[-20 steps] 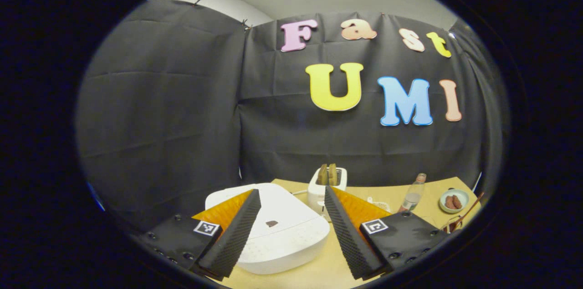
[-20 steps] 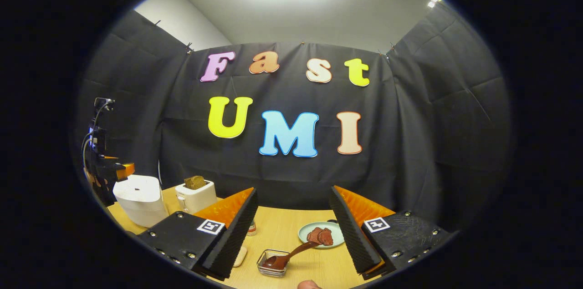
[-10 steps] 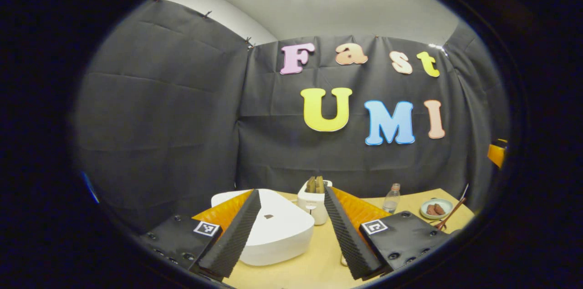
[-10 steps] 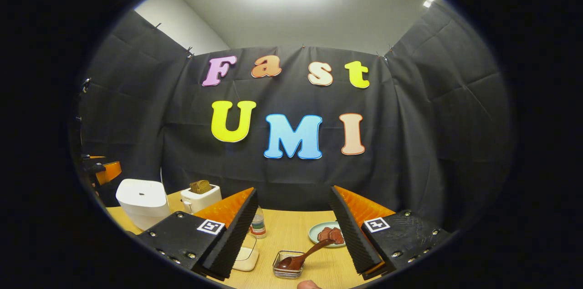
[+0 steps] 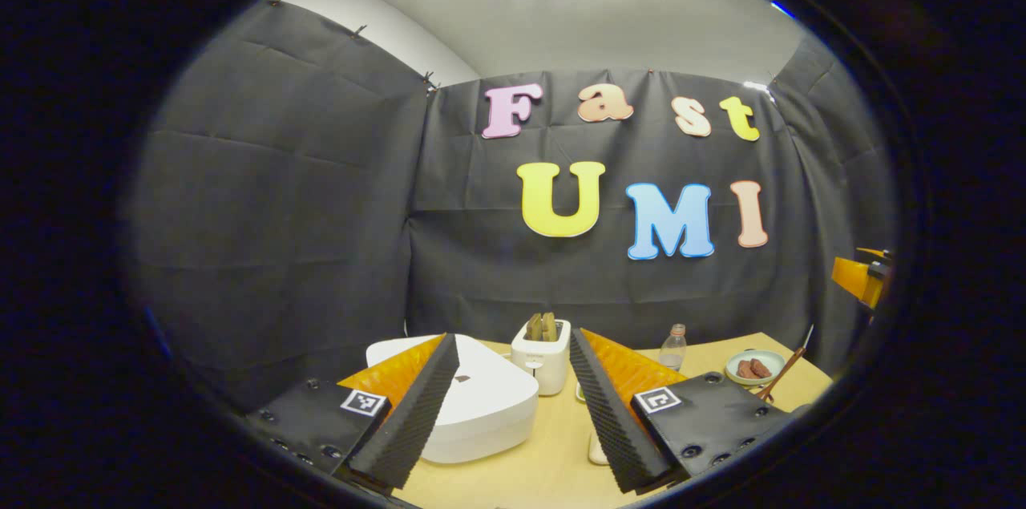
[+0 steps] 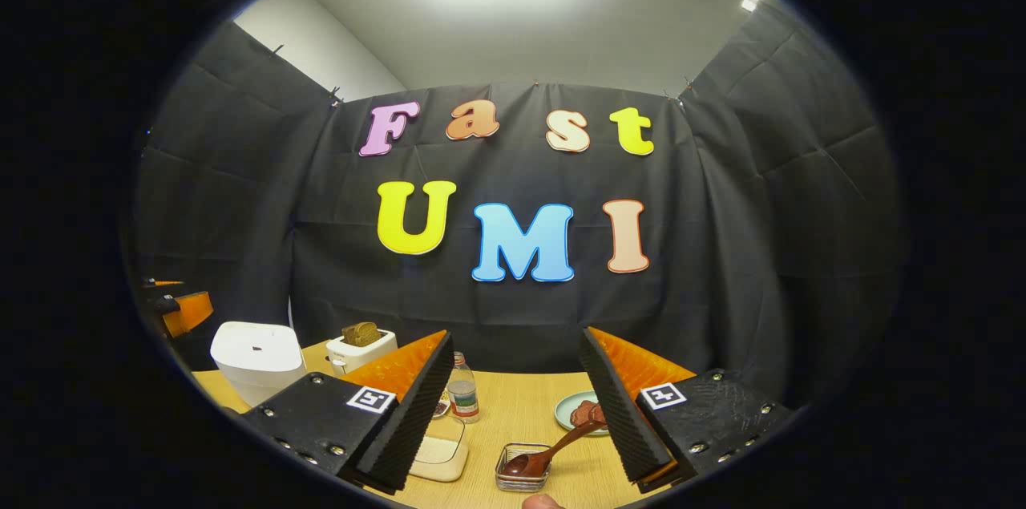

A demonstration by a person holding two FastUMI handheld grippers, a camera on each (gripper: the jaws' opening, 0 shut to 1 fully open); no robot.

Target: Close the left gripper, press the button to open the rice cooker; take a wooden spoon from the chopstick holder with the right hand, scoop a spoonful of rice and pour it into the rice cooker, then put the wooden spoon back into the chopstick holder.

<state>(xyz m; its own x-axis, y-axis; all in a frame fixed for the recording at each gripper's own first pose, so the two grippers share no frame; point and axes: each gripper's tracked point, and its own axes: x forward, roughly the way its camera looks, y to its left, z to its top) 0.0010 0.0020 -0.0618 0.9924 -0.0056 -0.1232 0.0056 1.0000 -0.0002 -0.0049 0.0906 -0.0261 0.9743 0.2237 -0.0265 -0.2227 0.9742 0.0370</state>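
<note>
The white rice cooker [image 5: 489, 409] stands on the table with its lid down and a small dark button [image 5: 462, 378] on top. My left gripper [image 5: 513, 337] hovers open behind and above it, touching nothing. In the right gripper view the cooker [image 6: 256, 357] is at far left. The wooden spoon [image 6: 553, 451] rests with its bowl in a small wire chopstick holder [image 6: 521, 475], handle leaning up to the right. A clear box of rice [image 6: 439, 451] sits left of the holder. My right gripper [image 6: 517, 337] is open above them, holding nothing.
A white toaster [image 5: 541, 345] with bread stands behind the cooker. A small bottle [image 6: 463, 397] and a plate of sausages [image 6: 579, 413] sit on the wooden table [image 6: 513, 421]. The other gripper [image 6: 180, 309] shows at far left. A fingertip [image 6: 545, 502] pokes in at the bottom edge.
The left gripper has drawn back from the rice cooker, which now looks smaller and farther off. The right gripper's view has shifted a little, bringing the rice box into sight. Both grippers stay open.
</note>
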